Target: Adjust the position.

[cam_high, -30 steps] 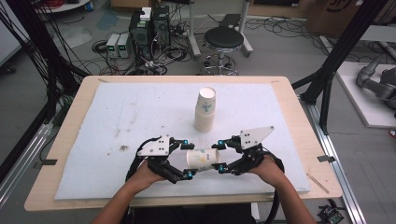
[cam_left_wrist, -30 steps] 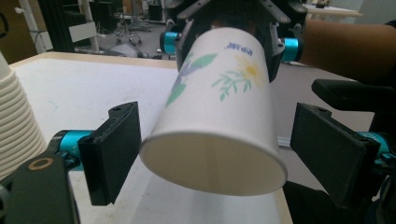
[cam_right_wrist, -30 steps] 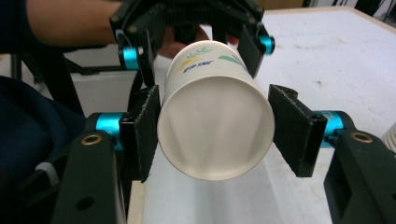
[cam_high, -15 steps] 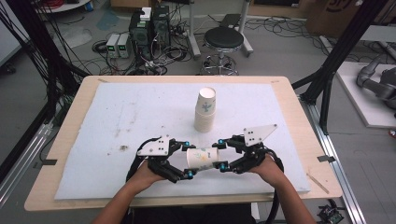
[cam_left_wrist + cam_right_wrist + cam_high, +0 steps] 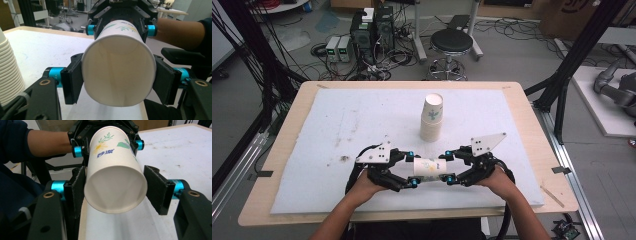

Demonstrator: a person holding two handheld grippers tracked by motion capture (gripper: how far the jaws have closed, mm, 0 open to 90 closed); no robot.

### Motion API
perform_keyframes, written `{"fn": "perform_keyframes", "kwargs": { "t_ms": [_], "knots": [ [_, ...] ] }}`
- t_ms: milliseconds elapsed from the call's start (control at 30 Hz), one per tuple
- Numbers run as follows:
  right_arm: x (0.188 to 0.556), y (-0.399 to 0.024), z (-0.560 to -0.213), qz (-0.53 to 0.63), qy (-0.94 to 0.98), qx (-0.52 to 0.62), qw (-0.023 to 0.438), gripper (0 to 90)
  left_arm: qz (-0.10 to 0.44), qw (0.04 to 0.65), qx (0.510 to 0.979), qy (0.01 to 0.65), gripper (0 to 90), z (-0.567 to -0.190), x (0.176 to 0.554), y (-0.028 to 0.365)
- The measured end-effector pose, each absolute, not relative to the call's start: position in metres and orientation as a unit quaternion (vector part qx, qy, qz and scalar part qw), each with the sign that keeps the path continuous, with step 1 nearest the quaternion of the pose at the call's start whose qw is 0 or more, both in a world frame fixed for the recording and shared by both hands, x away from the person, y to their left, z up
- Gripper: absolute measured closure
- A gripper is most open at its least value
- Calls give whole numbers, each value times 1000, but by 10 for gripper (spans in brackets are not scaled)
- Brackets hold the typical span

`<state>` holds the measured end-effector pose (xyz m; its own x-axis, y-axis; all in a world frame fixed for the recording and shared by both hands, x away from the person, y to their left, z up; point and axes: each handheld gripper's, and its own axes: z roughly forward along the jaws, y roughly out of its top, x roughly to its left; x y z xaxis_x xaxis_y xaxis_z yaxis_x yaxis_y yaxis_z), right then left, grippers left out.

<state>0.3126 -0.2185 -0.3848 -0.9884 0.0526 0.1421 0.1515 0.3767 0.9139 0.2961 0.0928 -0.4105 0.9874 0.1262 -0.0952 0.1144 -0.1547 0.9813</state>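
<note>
a paper cup lies on its side between the two grippers, just in front of the stack of cups and nearer the person's edge of the white mat. the left gripper has just been closing its jaws, and in the left gripper view both pads press the cup's open rim end. the right gripper has the other end between its jaws, which have just eased open a little (one pad seems to touch the cup, the other stands slightly off it), so whether it grips i cannot tell.
</note>
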Motion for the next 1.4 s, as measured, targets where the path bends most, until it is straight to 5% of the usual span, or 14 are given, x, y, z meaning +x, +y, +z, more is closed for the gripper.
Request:
{"fn": "perform_keyframes", "kwargs": {
  "t_ms": [167, 667, 1400],
  "knots": [
    [310, -214, -376, -544, -835, -84, 26, 218, 9, 630, 772, 80, 351, -403, 297, 96],
    [306, -195, -358, -489, -869, -58, -49, 219, 20, 517, 853, 75, 353, -369, 305, 98],
    [309, -170, -356, -410, -909, -29, -72, 220, 38, 399, 913, 76, 360, -349, 310, 83]
  ]
}}
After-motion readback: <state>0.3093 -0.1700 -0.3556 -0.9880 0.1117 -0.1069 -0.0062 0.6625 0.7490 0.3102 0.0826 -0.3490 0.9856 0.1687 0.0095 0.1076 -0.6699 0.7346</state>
